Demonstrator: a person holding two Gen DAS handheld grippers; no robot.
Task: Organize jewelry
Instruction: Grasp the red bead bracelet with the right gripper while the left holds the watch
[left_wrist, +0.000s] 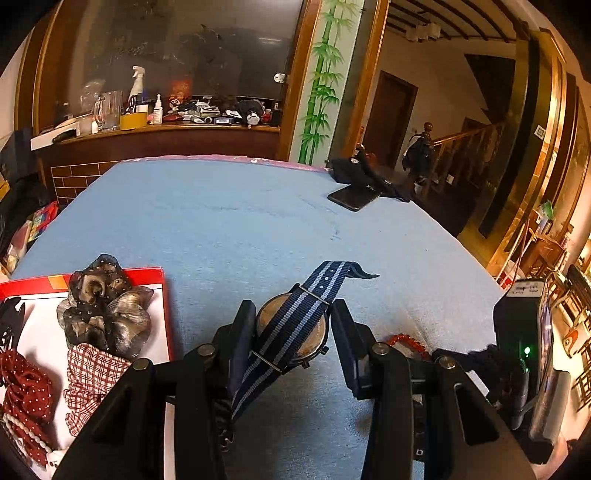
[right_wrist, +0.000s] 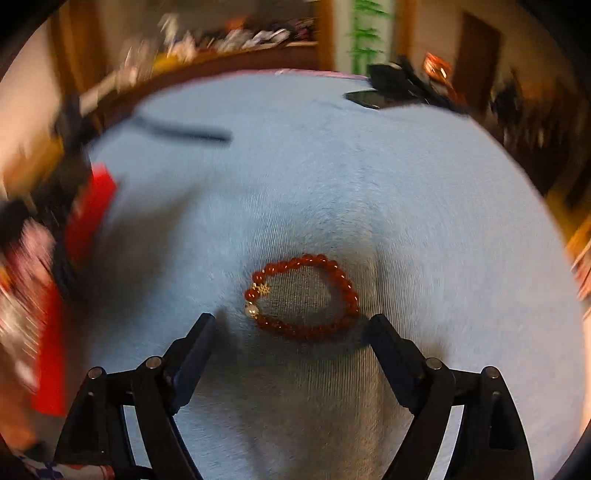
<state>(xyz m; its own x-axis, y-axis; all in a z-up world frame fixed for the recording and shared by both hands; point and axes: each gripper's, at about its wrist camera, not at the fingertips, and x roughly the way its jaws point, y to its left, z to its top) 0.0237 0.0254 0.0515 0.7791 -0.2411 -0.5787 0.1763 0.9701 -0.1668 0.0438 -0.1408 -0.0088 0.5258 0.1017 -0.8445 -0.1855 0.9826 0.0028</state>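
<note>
Your left gripper (left_wrist: 293, 325) clamps the watch (left_wrist: 291, 332) by its rigid case, the limp strap trailing toward 1 o'clock. Your right gripper (right_wrist: 291, 332) gapes wide, the red bead bracelet (right_wrist: 303, 297) on the blue cloth (right_wrist: 332, 184) at 12 o'clock; it's light, floppy, rolling, so pinch across one beaded side.

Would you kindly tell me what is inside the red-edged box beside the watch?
The red-edged box holds a grey organza scrunchie, a checked scrunchie, a dotted red one and pearls. Anything beneath them is covered.

Phone (left_wrist: 352, 197) on blue cloth (left_wrist: 229, 221), cluttered shelf (left_wrist: 166, 127)
</note>
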